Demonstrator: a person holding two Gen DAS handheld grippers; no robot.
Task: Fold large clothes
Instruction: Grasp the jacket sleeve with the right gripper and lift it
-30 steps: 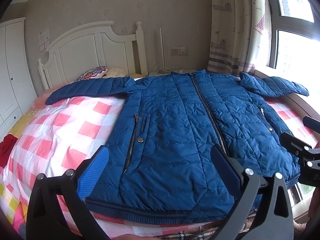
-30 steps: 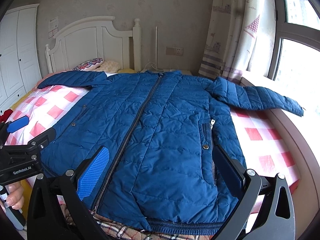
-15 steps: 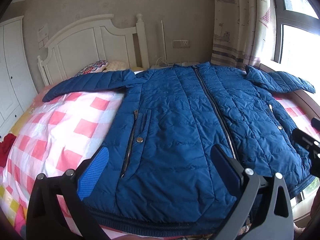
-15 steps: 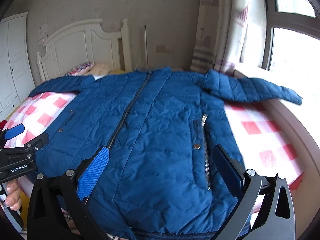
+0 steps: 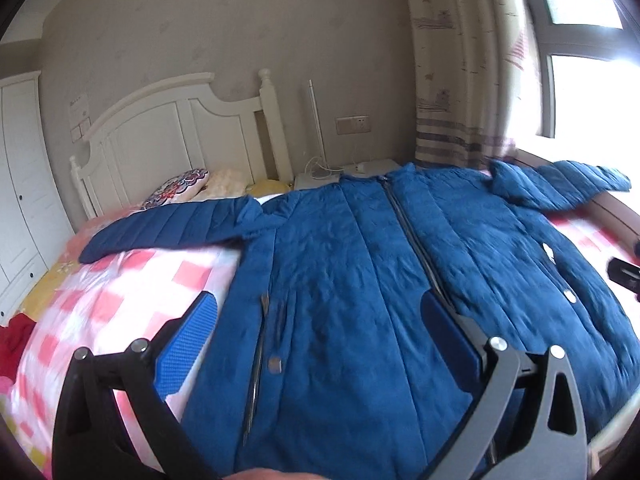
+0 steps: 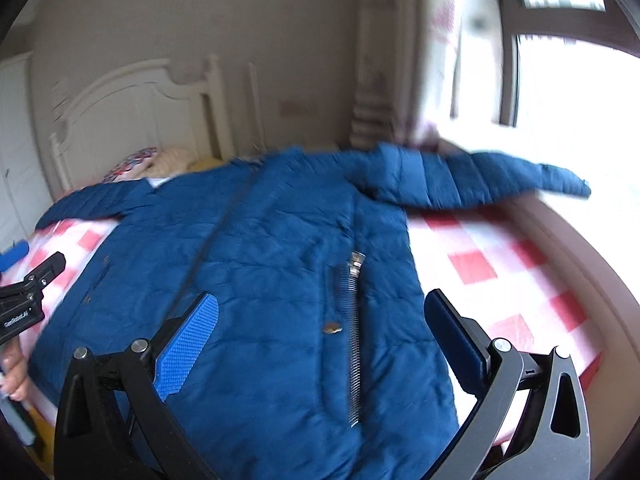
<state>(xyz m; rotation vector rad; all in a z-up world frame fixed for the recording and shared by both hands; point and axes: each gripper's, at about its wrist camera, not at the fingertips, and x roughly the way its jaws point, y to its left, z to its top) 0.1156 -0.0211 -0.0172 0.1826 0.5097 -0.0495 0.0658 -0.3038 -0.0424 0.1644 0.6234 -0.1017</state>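
Note:
A large blue quilted jacket (image 5: 360,280) lies flat and zipped on the bed, front up, both sleeves spread out to the sides. It also shows in the right wrist view (image 6: 272,280). My left gripper (image 5: 316,328) is open and empty above the jacket's lower left front, near the pocket zip. My right gripper (image 6: 320,328) is open and empty above the jacket's lower right front, over the right pocket zip (image 6: 352,320). The right sleeve (image 6: 480,180) stretches toward the window.
The bed has a pink and white checked sheet (image 5: 120,288) and a white headboard (image 5: 180,132). Pillows (image 5: 180,192) lie at the head. A white wardrobe (image 5: 20,200) stands on the left, a curtain (image 5: 460,80) and window on the right.
Both grippers have moved forward and up over the jacket, the right one swinging toward the right side. Both stay open and the jacket has not moved.

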